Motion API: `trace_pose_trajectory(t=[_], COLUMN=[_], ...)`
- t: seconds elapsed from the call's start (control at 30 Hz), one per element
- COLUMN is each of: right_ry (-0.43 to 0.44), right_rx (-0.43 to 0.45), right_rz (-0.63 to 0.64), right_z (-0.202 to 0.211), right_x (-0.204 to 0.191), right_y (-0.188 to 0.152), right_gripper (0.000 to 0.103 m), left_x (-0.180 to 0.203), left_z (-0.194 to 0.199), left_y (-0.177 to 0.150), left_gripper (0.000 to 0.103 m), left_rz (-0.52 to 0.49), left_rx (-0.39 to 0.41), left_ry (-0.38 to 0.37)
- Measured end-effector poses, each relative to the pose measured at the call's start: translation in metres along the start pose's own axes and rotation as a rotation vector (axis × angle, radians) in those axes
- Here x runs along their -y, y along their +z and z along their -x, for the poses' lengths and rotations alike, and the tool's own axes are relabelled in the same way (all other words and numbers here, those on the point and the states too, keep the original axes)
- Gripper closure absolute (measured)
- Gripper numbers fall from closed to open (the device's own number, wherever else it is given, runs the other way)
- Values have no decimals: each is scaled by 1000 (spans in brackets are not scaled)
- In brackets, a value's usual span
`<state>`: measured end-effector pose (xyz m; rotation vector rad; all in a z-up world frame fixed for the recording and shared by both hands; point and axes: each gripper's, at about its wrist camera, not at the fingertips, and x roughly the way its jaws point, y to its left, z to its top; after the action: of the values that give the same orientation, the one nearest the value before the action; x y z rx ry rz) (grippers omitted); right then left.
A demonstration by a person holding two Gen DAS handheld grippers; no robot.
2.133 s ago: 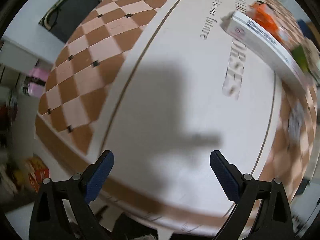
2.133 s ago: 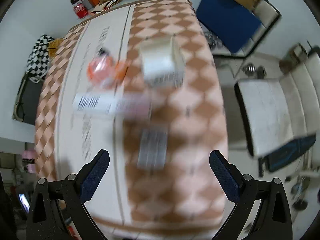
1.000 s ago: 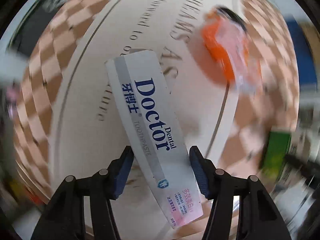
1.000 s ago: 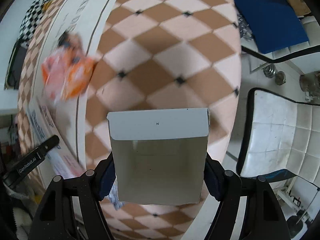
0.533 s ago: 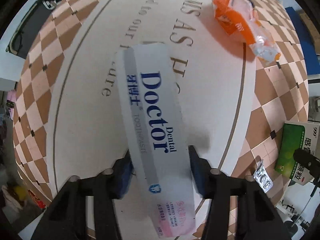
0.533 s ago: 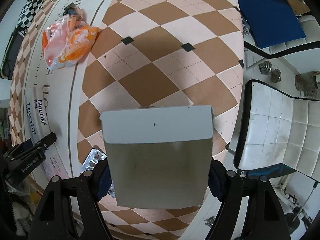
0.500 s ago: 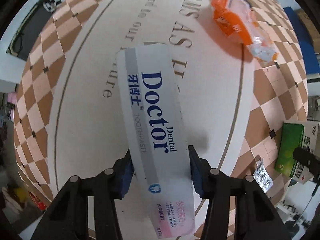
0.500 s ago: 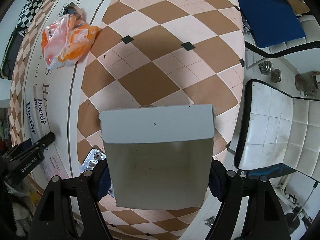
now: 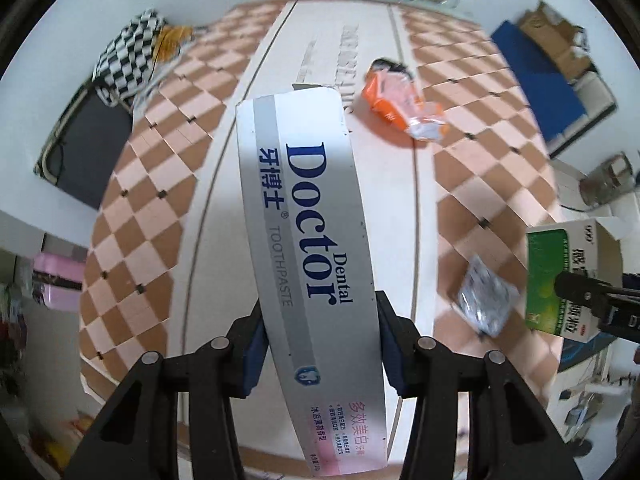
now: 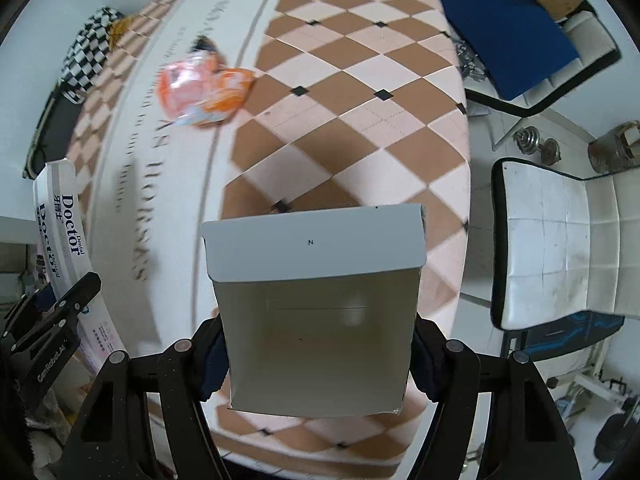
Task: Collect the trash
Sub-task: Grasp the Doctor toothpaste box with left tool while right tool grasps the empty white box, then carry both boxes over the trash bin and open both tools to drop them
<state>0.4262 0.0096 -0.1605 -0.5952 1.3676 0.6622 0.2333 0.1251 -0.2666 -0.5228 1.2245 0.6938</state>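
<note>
We see the left gripper (image 9: 320, 344) clamped on a toothpaste box (image 9: 308, 216) – jaws just closed in further, box between them, lifted off the table (image 9: 224, 184). Right gripper (image 10: 316, 360) grips an open carton (image 10: 316, 312), its jaws also just narrowed a bit. On the table: an orange wrapper (image 9: 400, 100) at 1 o'clock from the toothpaste box, a blister pack (image 9: 482, 304) at 3 o'clock.
</note>
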Motion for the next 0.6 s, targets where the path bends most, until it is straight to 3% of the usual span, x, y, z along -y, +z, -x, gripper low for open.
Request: trace_pose_trajectory(t=[0.13,0.37,0.6], right_ry=[0,0,28], right_rx=[67,156,105], right_rz=[-39,-149,-257], right_z=[29,66,42], right_x=[-22,-73,-121], right_y=[-51,-170,-311], right_gripper=[29,29,29], left_x=[-12,-45,-69], left_z=[21,65,61], left_y=[-26,-114,-211], left_gripper=[58,58,58], left_rz=[-66,-205,-313], left_rx=[52,88,-20], left_ry=[-39,-120,-178])
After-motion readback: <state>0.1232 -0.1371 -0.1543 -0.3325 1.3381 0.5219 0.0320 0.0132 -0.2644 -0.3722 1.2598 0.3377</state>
